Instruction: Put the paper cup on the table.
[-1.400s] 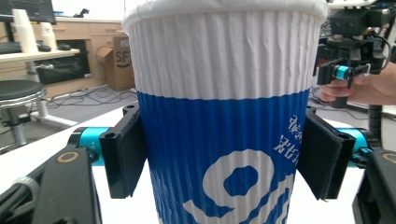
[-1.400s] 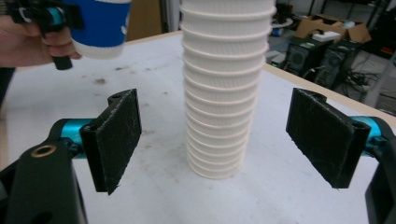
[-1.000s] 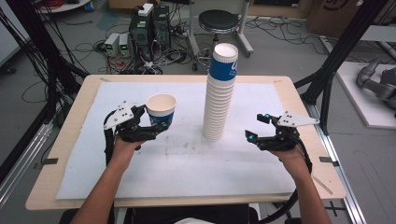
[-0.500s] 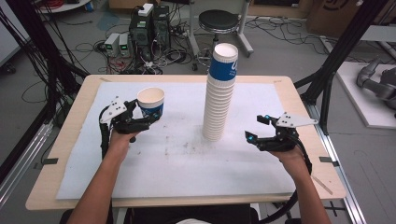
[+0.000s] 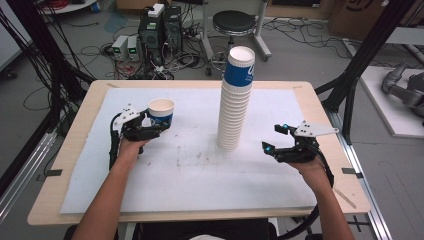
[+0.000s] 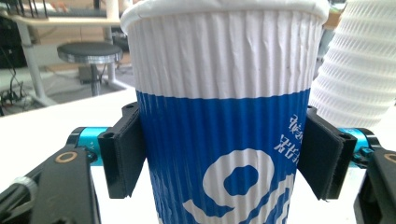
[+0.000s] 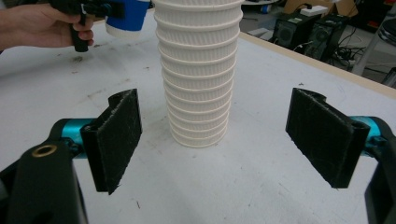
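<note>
A wooden table (image 5: 320, 107) is seen under a white sheet (image 5: 200, 180), set on a grey floor (image 5: 300, 55) strewn with cables (image 5: 65, 60). Beyond the far edge, a round black stool (image 5: 234, 22) is parked beside two computer towers (image 5: 162, 30) and small boxes (image 5: 126, 47). Black frame posts (image 5: 372, 47) are planted at both sides, and cardboard boxes (image 5: 357, 12) are stacked at the back right.

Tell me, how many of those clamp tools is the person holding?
2. The left gripper is shut on a single cup at the table's left; the right gripper is open, right of the cup stack.
</note>
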